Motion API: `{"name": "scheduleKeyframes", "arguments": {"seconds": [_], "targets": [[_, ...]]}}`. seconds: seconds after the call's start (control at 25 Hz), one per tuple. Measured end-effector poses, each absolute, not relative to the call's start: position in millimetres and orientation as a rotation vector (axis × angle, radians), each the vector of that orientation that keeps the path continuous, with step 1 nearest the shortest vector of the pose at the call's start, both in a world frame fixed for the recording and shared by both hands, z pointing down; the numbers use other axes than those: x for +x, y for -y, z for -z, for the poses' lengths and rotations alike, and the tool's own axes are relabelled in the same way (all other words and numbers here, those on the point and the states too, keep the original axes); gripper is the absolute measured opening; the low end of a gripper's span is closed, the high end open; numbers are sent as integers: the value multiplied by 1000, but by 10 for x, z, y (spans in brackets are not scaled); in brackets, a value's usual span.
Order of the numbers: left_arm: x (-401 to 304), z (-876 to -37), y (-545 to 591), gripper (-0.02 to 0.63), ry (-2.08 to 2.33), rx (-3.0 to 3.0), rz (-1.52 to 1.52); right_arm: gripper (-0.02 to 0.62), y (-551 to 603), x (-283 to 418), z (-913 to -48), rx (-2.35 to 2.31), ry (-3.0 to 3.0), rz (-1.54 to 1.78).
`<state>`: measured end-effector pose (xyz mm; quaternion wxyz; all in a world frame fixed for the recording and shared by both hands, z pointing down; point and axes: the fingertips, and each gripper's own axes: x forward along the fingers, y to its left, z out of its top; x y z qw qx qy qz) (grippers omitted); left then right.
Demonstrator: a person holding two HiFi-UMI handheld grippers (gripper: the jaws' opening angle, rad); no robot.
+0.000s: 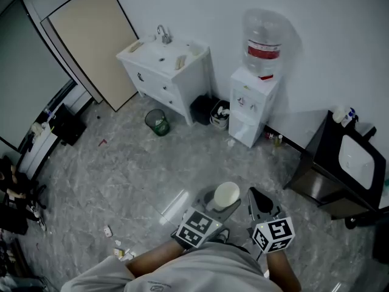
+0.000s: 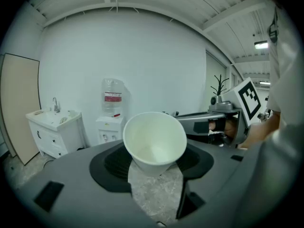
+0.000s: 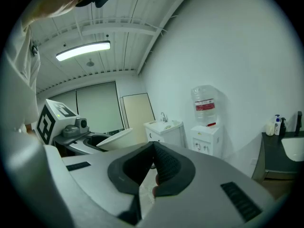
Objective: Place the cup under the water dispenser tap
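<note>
Your head camera looks steeply down from over your arms onto the floor point(image 1: 121, 175), with the dispenser point(image 1: 254, 105) and sink cabinet point(image 1: 165, 66) well ahead against the wall point(image 1: 200, 11). The camera on your left gripper point(image 2: 156, 148) sits close behind its jaws and looks along them, nearly level, toward that same dispenser and sink cabinet, both far off. The camera on your right gripper point(image 3: 153, 146) faces the same wall from further right. Each gripper view catches the other gripper at its inner edge. All three views share the dispenser and sink cabinet.
</note>
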<state>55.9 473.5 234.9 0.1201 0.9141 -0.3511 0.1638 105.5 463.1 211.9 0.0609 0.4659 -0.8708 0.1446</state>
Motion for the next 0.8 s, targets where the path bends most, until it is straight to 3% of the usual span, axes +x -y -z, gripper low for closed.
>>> {"name": "scheduleKeyframes", "arguments": {"seconds": [0.4,0.8], "targets": [[499,-2443,-4258,270,1039,2663,-476,15,-4255,1045,-2126,1430,2678,-453],[316,-2616,-2896,270,985,2698,-452,15,-2959,858,-2184,1492,2662,-435]]}}
